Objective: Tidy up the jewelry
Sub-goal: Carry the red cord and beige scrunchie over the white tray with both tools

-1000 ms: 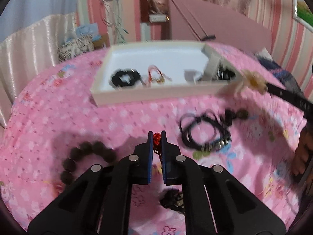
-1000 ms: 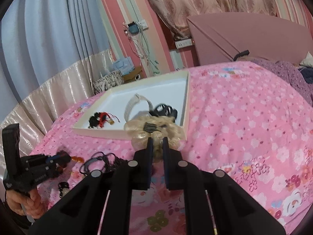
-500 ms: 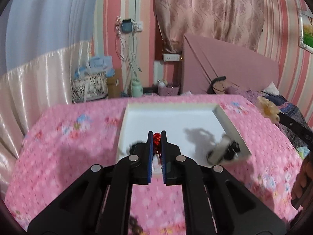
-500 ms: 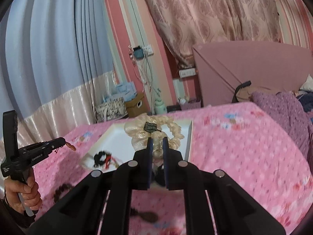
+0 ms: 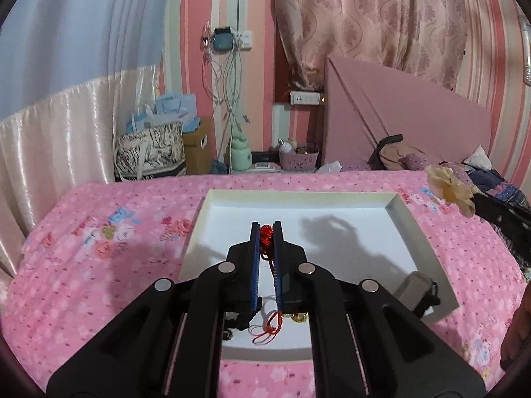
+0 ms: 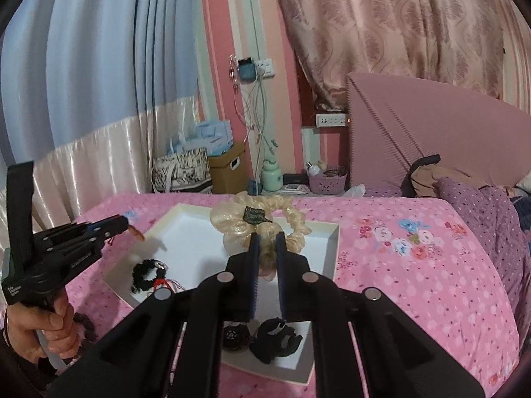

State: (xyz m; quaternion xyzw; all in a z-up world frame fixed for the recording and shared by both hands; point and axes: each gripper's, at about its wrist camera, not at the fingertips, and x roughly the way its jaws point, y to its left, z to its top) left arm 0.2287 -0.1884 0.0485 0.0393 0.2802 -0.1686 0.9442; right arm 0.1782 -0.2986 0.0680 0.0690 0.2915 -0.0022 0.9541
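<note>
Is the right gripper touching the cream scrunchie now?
Touching. In the right wrist view the right gripper is shut on the cream scrunchie, whose fabric is pinched between both fingers above the white tray.

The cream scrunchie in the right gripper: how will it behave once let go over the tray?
The cream scrunchie looks soft: its ruffles bulge around the right gripper, so it probably springs back. It seems light, and should drop flat into the white tray without rolling.
</note>
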